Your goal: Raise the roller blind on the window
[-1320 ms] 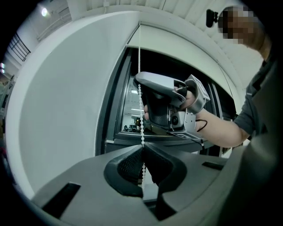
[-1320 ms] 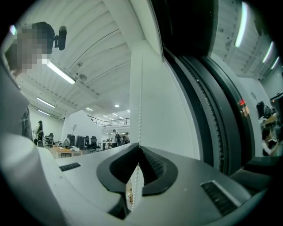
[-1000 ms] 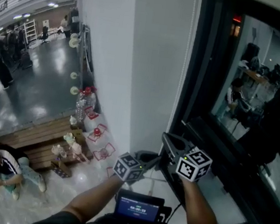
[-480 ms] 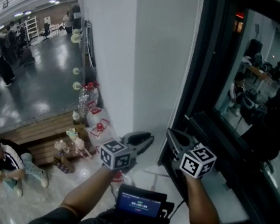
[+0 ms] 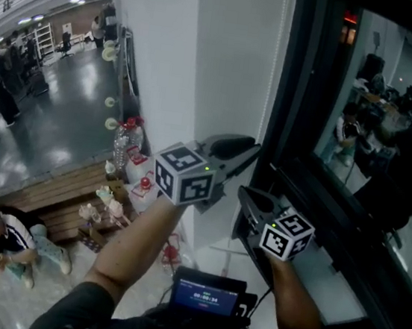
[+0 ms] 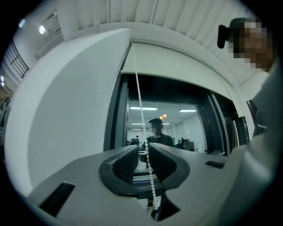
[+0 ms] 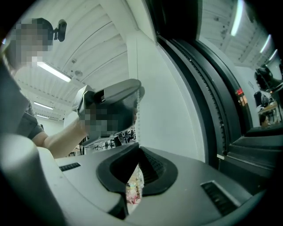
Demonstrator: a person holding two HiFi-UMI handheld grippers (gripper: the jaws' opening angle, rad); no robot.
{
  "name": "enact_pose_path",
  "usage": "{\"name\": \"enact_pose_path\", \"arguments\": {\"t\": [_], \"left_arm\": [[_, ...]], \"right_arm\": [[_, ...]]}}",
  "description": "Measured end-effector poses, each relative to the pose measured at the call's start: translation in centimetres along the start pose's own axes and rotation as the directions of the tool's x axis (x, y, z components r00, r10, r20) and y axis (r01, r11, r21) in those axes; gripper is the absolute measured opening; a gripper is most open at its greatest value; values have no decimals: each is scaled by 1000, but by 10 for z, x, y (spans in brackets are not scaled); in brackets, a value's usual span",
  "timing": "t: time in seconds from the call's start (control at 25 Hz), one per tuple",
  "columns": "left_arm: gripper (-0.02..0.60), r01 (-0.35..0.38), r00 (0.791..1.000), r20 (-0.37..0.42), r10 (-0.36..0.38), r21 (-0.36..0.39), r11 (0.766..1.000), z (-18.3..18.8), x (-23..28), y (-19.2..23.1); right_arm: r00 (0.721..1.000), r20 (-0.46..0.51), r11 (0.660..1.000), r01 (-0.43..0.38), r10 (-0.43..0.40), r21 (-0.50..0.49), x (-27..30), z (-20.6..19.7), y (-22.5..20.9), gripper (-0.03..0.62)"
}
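Two grippers work the bead chain under the roller blind, rolled high on the window: the right gripper pinches it, the left gripper has just been opening its jaws with the chain loose between them, so a missed grab could let the blind drop.

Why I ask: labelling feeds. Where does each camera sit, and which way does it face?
Head view: on the head, facing steeply down the wall; shows both forearms, left gripper, right gripper.
Left gripper view: on that gripper, facing up at the roller blind; jaws, just opening, flank the bead chain.
Right gripper view: on that gripper, facing along the wall; jaws shut on the bead chain.
Shared: bead chain, both gripper views.
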State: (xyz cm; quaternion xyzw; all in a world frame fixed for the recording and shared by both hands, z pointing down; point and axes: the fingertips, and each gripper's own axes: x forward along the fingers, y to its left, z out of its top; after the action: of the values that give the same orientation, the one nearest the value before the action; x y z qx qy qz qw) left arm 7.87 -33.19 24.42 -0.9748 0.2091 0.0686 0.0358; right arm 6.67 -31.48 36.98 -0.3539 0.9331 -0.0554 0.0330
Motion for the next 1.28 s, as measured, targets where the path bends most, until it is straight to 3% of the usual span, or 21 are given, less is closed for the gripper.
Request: {"name": "enact_pose_path", "arguments": {"t": [0.08, 0.12, 0.28, 0.4, 0.88, 1.28], "left_arm": [[5, 7, 1000, -7, -7, 3, 1000, -2, 5, 0], [2, 8, 1000, 3, -8, -6, 1000, -3, 6, 1], [-2, 17, 999, 42, -17, -3, 1000, -4, 4, -2], [-2, 7, 1000, 13, -8, 31, 999, -12, 2, -1], [-2, -4, 998, -69, 5, 14, 1000, -71, -6, -6], [-2, -12, 994, -105, 15, 31, 999, -95, -5, -15]], "right_arm": [[1000, -1, 1000, 8, -8, 1, -1, 0, -2, 20], [1000, -2, 1000, 14, -14, 2, -2, 0, -4, 20], [1000, -6, 1000, 14, -14, -2, -2, -1, -5, 20], [999, -27, 1000, 18, -17, 12, 0, -8, -5, 20], [990, -137, 996, 56, -46, 69, -5, -64, -13, 20], [979, -194, 995, 69, -54, 71, -6, -91, -16, 20]]}}
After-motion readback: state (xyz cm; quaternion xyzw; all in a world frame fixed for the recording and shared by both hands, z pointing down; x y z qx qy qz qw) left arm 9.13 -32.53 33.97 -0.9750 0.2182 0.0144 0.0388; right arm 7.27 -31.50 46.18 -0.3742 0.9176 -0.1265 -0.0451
